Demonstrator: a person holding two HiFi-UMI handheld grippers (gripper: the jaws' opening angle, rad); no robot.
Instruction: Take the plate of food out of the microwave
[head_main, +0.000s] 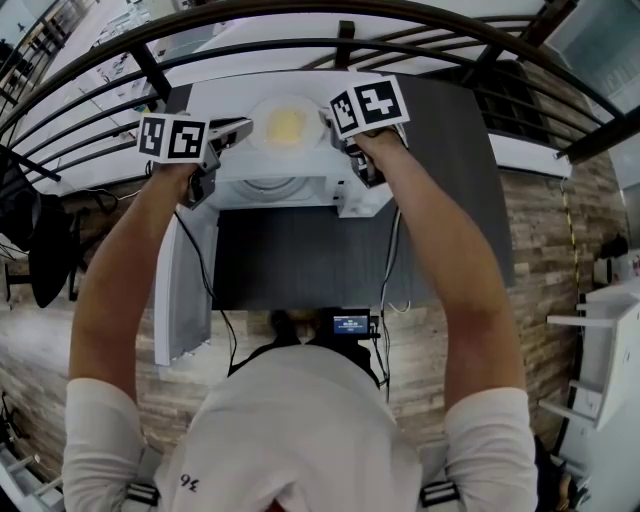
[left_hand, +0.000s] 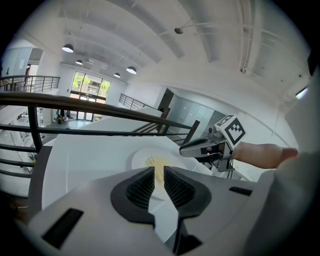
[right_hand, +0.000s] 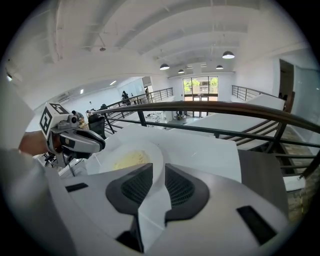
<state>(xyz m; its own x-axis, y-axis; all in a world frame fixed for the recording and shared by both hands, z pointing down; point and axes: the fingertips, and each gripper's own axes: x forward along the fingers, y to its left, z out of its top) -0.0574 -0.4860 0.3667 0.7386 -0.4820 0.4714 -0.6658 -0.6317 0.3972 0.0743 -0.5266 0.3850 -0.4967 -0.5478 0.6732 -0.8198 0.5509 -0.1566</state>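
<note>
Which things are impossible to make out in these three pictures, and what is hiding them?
1. What the food is: too small in the head view, partly behind the jaws in both gripper views; only a pale yellow heap shows.
2. Under the plate: no view shows whether it rests on the microwave or hangs above it.
3. The small screen: its print is too small in the head view.

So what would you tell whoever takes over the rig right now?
Left gripper: shut on the plate at its left rim.
Right gripper: shut on its right rim.
Plate: carries the yellow food and hangs between both grippers above the microwave. The door is open.
Done: the plate looks clear of the cavity.
Left: carry it away level and set it down.
</note>
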